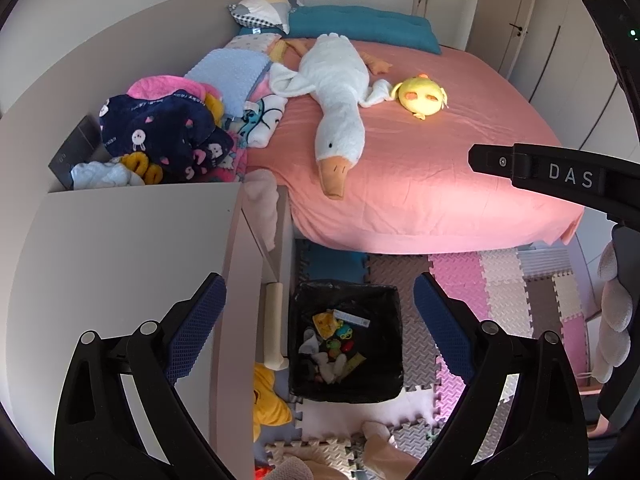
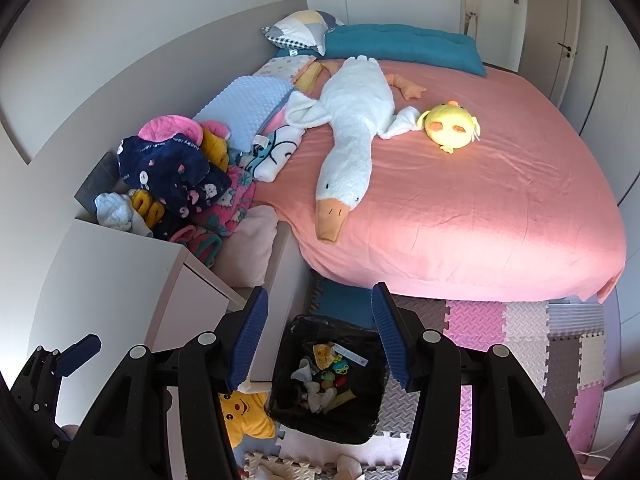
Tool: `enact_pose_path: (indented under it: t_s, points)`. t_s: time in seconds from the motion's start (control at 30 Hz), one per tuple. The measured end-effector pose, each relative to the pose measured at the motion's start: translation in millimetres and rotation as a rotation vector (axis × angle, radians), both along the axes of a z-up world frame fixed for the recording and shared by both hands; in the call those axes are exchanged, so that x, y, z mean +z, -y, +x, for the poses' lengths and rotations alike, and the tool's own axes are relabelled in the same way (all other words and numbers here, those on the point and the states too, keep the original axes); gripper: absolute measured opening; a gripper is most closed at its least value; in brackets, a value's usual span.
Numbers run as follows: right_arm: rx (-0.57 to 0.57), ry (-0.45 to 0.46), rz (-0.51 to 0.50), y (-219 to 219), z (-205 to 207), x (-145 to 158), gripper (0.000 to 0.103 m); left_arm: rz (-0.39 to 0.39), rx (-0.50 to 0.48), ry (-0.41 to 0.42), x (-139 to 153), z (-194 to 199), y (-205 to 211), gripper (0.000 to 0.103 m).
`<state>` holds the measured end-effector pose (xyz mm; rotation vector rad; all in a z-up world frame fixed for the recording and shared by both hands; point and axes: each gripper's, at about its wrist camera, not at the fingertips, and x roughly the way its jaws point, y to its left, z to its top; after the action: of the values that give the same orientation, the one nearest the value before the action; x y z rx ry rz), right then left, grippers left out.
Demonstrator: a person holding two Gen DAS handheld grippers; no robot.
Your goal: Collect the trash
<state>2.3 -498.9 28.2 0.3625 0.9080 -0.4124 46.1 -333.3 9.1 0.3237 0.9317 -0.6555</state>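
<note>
Both tools hover above the black-lined bin (image 1: 345, 344) at the foot of the bed (image 1: 420, 168): left tool (image 1: 320, 320) wide open, right tool (image 2: 318, 336) half open, both empty. Collected trash (image 2: 326, 376) lies inside the bin; best lift clear before seeking more.

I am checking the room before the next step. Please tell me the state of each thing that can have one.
Left gripper: open, holding nothing.
Right gripper: open, holding nothing.
Trash bin: upright on the floor mat, lined with a black bag, partly filled with small trash.
Goose toy: lying flat on the bed.
Yellow chick toy: lying on the bed, beside the goose's wing.
Clothes pile: heaped, not folded.
</note>
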Motion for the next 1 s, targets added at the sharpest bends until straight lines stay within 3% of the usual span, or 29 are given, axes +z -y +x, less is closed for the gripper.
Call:
enact_pose_path:
  t_s: [1.0]
  points:
    - [-0.001, -0.001, -0.005, 6.1, -1.3, -0.9, 0.055, -0.020, -0.027, 0.002, 1.2, 2.8, 1.2, 0.096]
